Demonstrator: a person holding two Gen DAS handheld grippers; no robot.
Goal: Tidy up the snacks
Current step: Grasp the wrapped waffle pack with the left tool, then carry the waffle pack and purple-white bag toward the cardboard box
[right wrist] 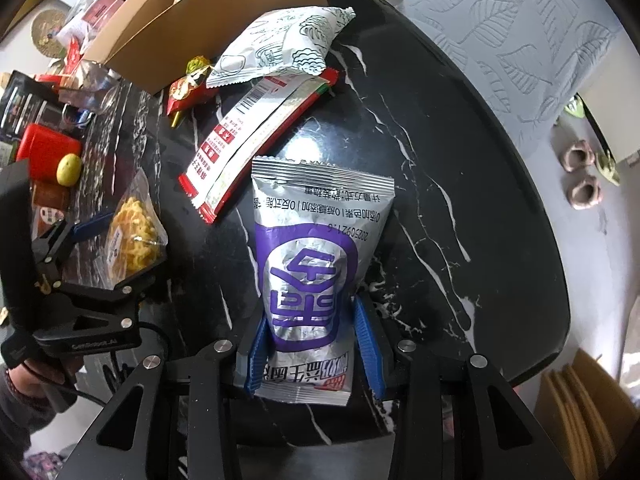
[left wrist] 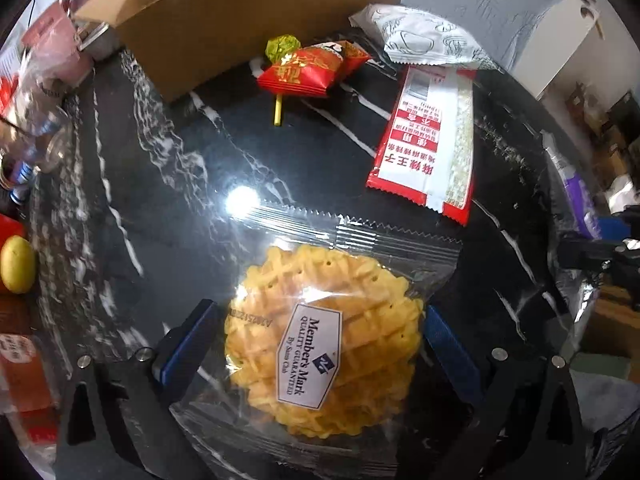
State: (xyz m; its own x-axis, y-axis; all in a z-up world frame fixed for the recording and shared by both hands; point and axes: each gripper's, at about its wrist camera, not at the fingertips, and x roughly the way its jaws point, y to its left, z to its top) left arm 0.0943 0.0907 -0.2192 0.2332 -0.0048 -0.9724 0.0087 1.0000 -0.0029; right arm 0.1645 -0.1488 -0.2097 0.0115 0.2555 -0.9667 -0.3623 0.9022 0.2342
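Observation:
My left gripper (left wrist: 320, 308) is shut on a clear packet with a round yellow waffle cookie (left wrist: 320, 340), its blue pads pressing both sides. From the right wrist view that packet (right wrist: 136, 236) hangs tilted just above the table's left part. My right gripper (right wrist: 311, 312) is shut on a silver and purple snack pouch (right wrist: 308, 248), which lies lengthwise on the black marble table (right wrist: 440, 160). Farther back lie a long red and white packet (right wrist: 256, 136), a white packet with line drawings (right wrist: 280, 44), a small red candy packet (left wrist: 308, 70) and a green lollipop (left wrist: 282, 48).
An open cardboard box (left wrist: 240, 12) stands at the back of the table. A yellow fruit (right wrist: 69, 169), a red box (right wrist: 44, 152) and other clutter crowd the left edge. A hand (right wrist: 24, 376) holds the left gripper's handle. Slippers (right wrist: 580, 172) lie on the floor at right.

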